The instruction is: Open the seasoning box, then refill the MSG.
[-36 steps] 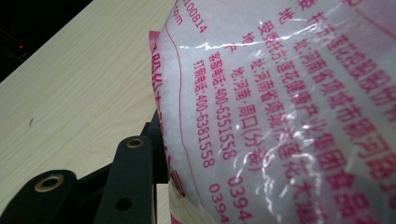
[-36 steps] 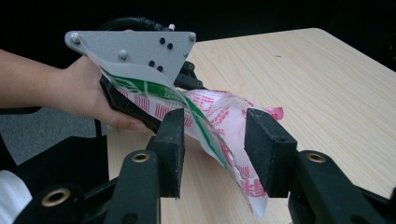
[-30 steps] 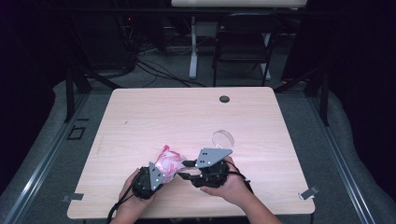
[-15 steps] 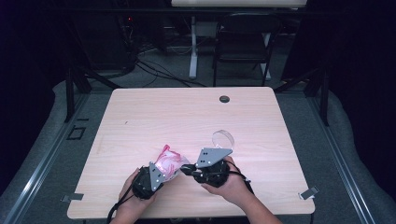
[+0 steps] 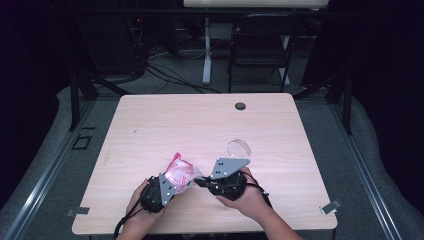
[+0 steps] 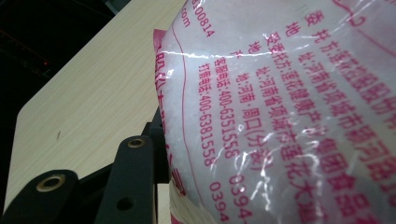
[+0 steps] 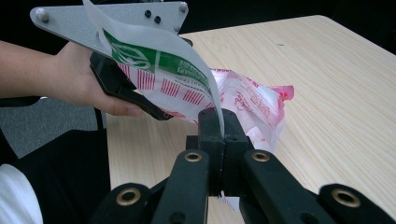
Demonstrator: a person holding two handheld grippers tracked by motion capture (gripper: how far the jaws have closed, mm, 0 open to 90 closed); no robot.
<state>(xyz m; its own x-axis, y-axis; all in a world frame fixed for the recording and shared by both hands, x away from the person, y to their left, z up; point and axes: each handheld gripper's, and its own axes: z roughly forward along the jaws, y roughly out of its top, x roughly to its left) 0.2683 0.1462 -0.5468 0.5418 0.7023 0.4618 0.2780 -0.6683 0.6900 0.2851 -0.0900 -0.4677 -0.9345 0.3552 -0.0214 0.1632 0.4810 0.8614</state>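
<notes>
Near the front edge of the pale wooden table (image 5: 150, 120), between the two hand-held grippers, a soft clear plastic pouch printed in pink and green and filled with white granules (image 5: 181, 173) is held up off the surface. The left gripper (image 5: 172, 184) clamps the body of the pouch: in the left gripper view the pouch (image 6: 289, 107) presses flat against the one black jaw in sight, its film creased and glinting, with rows of pink characters and digits across it. The right gripper (image 5: 200, 182) has just been closing and now stands fully shut on a thin edge of the pouch's film; in the right gripper view the two jaws meet with the white and green flap (image 7: 159, 51) pinched between them, and the rest of the pouch (image 7: 252, 100) sags behind.

Judging from this, the step in hand is taking hold of the pouch at two places, probably to tear or pull it open. The next move would call for a firm, steady pull apart while the left grip stays fixed, so the film parts without spilling granules. Just beyond the right gripper a small round clear lid-like disc (image 5: 238, 148) lies on the table, apart from the pouch.
</notes>
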